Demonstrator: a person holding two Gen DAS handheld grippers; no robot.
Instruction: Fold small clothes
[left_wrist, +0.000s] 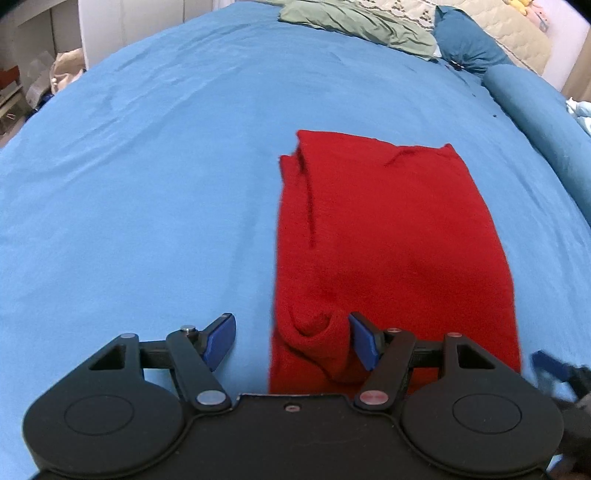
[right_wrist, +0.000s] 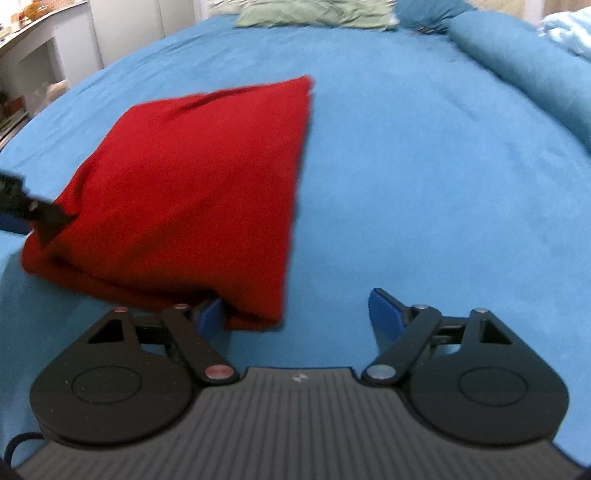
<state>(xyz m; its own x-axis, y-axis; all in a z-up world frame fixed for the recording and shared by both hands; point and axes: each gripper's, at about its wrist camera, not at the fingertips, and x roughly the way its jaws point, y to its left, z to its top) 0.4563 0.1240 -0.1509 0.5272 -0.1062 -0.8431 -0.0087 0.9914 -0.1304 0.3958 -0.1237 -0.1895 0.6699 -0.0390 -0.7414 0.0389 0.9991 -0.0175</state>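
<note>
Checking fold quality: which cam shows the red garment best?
Left wrist: the red garment is sharp, its layered left edge and creases visible. Right wrist shows it blurred, only its outline readable.

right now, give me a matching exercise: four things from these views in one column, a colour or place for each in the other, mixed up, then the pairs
Things:
1. garment
2. sheet
3. pillow
4. left gripper

Colour or place:
A. green, at the far end of the bed
B. open, at the near left corner of the red cloth
C. blue, covering the bed
D. red, folded into a long shape

Pairs: 1-D, 2-C, 3-A, 4-B
</note>
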